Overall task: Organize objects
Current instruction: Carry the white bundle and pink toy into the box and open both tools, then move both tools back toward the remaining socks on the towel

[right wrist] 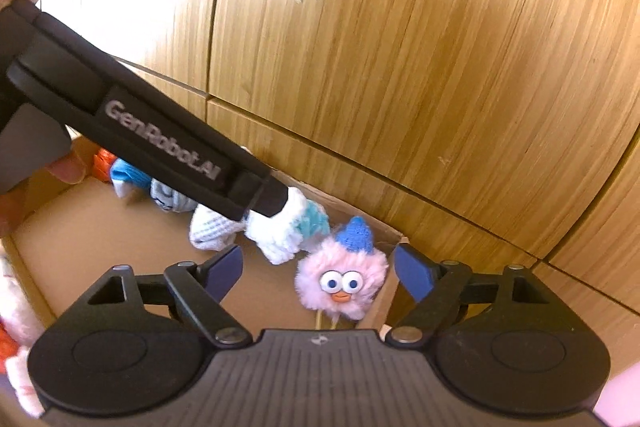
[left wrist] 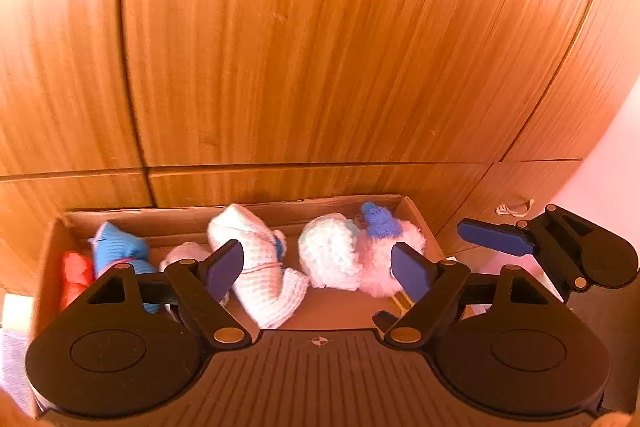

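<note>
Pink fluffy toy bird with googly eyes and a blue knitted hat (right wrist: pixel 341 285) sits just ahead of my right jaws (right wrist: pixel 318 273), which stand wide open and hold nothing. It rests upright in the right-hand corner of the brown cardboard box (right wrist: pixel 100 239), facing me, with thin pale sticks below it. My left jaws (left wrist: pixel 318 267), equally wide and holding nothing, hang over the white ribbed knitted sock (left wrist: pixel 260 267) farther left, so the right side is nearer. A fluffy white-and-teal knitted piece (right wrist: pixel 288 231) touches the bird's left flank.
</note>
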